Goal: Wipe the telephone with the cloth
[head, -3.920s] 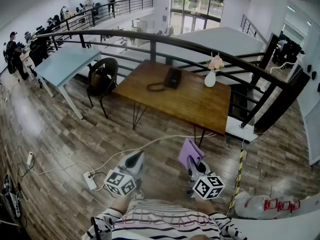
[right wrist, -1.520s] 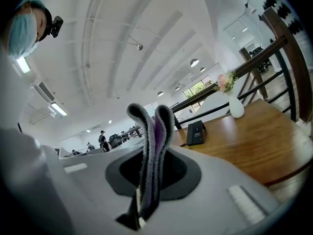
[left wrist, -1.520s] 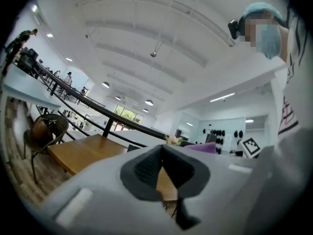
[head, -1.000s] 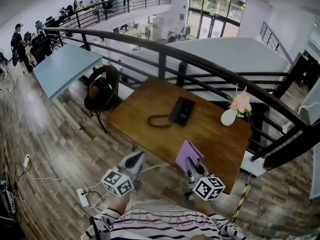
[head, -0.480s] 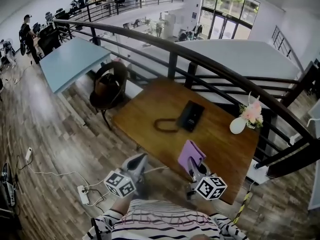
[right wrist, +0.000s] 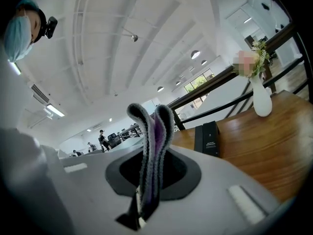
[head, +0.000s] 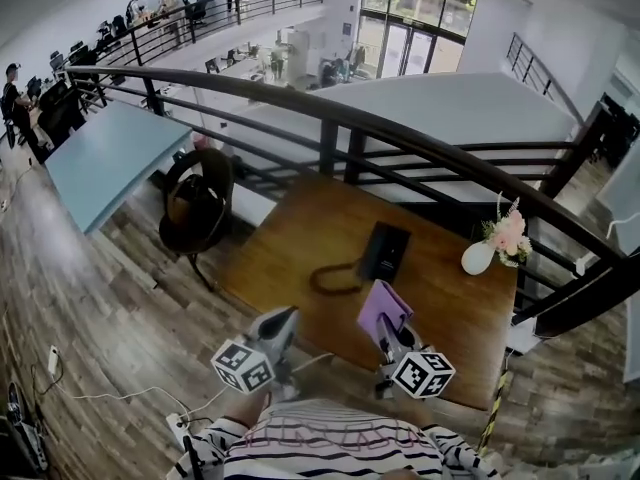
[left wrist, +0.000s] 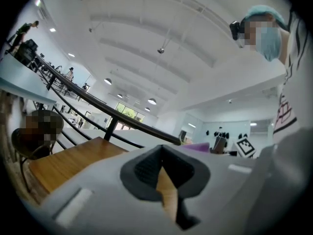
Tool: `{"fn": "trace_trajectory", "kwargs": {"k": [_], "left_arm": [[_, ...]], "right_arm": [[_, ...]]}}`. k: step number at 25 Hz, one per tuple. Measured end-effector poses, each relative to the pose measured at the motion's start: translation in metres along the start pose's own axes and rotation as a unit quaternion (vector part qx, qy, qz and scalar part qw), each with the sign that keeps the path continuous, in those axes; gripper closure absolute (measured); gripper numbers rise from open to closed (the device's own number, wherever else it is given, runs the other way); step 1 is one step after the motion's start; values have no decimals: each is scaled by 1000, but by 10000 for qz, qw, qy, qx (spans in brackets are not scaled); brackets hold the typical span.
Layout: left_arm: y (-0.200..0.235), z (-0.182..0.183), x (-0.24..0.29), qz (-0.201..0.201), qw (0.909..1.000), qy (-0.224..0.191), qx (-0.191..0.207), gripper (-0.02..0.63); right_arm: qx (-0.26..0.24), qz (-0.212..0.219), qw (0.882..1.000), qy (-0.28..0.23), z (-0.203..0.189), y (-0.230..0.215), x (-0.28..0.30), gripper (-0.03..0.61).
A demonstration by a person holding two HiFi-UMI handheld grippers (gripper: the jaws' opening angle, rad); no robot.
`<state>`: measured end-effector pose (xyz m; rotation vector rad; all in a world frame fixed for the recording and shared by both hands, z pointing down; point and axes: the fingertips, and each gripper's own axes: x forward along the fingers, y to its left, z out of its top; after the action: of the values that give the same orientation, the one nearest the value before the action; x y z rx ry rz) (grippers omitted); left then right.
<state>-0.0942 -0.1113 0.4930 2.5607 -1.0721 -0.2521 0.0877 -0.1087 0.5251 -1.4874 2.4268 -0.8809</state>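
Closer in now: telephone [head: 385, 251] on worktop [head: 290, 243] sits ahead of R gripper [head: 384, 340], fingers clamped on cloth [head: 381, 311] (L gripper [head: 287, 315] fingers pinched together, empty), so wiping's nr.

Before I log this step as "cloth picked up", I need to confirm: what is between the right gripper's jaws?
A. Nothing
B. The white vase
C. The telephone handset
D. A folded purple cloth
D: in the right gripper view the jaws of the right gripper are shut on the folded purple cloth, while the telephone lies apart on the table.

One telephone [head: 385, 251], one cloth [head: 381, 311] (purple), one vase [head: 477, 258] of flowers.
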Motion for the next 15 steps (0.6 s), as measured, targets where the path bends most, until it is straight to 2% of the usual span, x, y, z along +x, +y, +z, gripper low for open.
{"fn": "trace_trajectory", "kwargs": {"k": [6, 11, 15], "left_arm": [[48, 13, 17, -338, 9989, 301, -78, 614], [57, 17, 36, -654, 9965, 515, -99, 614], [103, 19, 46, -791, 9947, 637, -169, 614]], "right_arm": [[112, -252, 9995, -158, 3, 8, 48, 540], [223, -545, 9978, -310, 10, 1, 53, 540], [284, -773, 9958, -401, 3, 2, 89, 540]]}}
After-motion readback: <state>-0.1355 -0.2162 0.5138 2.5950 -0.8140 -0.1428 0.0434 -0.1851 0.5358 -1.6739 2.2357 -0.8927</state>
